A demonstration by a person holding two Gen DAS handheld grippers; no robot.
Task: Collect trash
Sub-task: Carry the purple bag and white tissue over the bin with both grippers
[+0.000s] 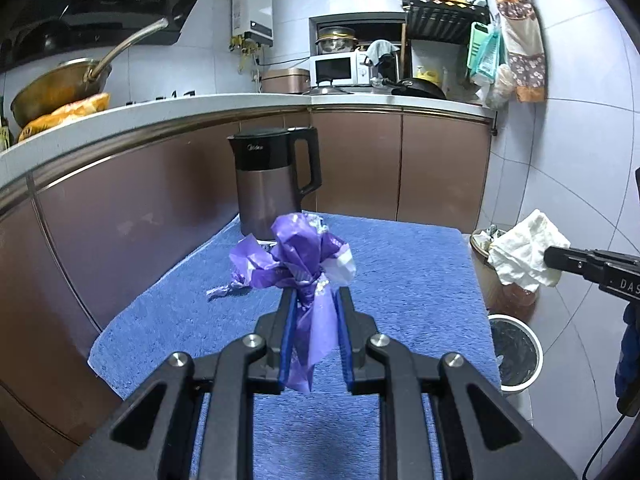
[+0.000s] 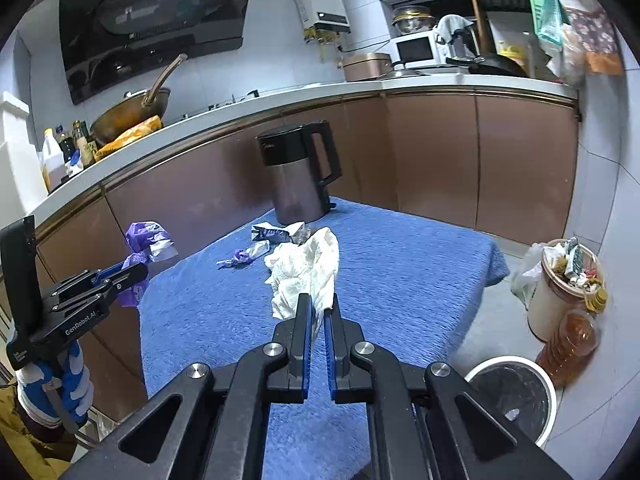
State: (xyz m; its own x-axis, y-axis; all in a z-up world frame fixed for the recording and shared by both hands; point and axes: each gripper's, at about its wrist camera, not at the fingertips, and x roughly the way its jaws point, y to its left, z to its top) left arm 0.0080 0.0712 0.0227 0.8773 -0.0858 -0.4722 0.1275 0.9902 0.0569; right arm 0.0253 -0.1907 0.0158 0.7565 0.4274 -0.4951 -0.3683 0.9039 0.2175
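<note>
Left wrist view: my left gripper [image 1: 313, 294] pinches a crinkly purple plastic wrapper [image 1: 298, 258] above the fuzzy blue towel [image 1: 400, 280]; my right gripper [image 2: 318, 304] clamps a crumpled white tissue [image 2: 308, 266] (probably paper).

My left tongs [image 1: 314, 294] are matt black plastic with blue ribbed pads, pinching a thin, glossy purple plastic wrapper [image 1: 298, 258]. My right tongs [image 2: 318, 312] grip a crumpled white paper tissue [image 2: 308, 268] (soft, matt). The table [image 2: 400, 272] wears a fuzzy blue towel. The kettle [image 1: 268, 184] looks like brushed metal beneath a black plastic lid.
</note>
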